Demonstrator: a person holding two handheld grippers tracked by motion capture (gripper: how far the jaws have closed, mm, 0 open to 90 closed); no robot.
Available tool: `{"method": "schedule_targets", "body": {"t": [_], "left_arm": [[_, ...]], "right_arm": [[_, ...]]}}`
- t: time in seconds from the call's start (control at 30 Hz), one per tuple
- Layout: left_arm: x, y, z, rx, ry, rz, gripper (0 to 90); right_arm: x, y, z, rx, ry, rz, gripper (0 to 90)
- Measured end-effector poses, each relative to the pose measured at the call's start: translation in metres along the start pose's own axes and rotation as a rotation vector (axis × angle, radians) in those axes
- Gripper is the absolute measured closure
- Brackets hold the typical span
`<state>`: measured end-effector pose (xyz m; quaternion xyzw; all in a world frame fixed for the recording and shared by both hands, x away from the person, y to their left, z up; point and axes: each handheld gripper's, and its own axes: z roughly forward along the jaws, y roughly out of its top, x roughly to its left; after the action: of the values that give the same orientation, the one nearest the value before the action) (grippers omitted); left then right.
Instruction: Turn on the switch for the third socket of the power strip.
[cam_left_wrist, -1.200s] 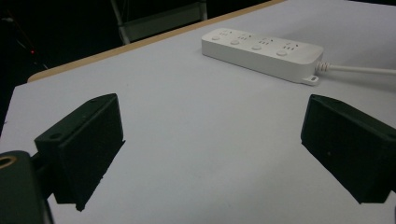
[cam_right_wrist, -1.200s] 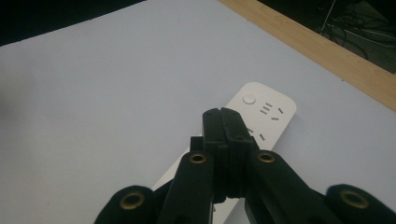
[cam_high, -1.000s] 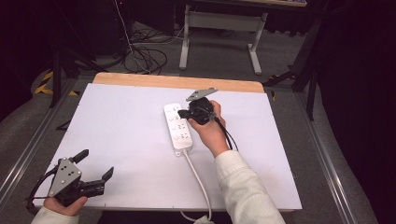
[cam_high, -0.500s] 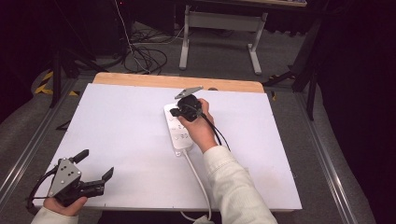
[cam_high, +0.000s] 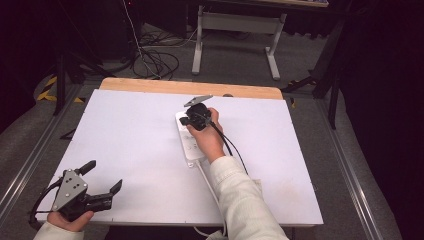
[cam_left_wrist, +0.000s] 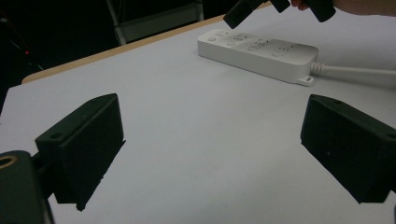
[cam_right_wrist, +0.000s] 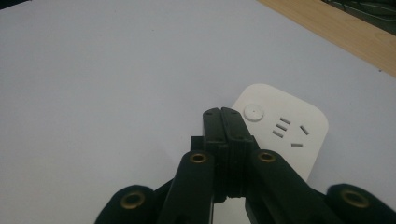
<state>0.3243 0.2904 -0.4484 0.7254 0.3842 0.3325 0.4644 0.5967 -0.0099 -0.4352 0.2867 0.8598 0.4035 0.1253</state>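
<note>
1. My right gripper (cam_right_wrist: 223, 116) has its jaws pressed together, empty, tips over the far end of the white power strip (cam_high: 189, 140) mid-table; contact, I can't tell.
2. My left gripper (cam_high: 103, 186) rests near the table's (cam_high: 125, 130) front-left corner, jaws wide apart.

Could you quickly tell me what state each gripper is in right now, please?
Left gripper: open, holding nothing, above the table.
Right gripper: closed on nothing, tips above the power strip near its button.

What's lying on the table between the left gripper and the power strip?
Nothing: in the left gripper view, bare white table stretches from the left gripper to the power strip.
</note>
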Motion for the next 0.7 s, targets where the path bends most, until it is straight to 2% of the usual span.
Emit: {"method": "schedule_targets", "body": {"t": [0.33,0.47,0.7], "left_arm": [[-0.001,0.0,0.001,0.005,-0.007,0.004,6.4],[-0.001,0.0,0.001,0.007,-0.008,0.003,6.4],[-0.001,0.0,0.002,0.008,-0.013,0.005,6.4]], "right_arm": [[-0.004,-0.005,0.012,0.035,-0.02,0.0,90.0],[-0.004,-0.007,0.015,0.04,-0.013,0.01,90.0],[-0.002,-0.008,0.018,0.055,-0.018,-0.001,90.0]]}}
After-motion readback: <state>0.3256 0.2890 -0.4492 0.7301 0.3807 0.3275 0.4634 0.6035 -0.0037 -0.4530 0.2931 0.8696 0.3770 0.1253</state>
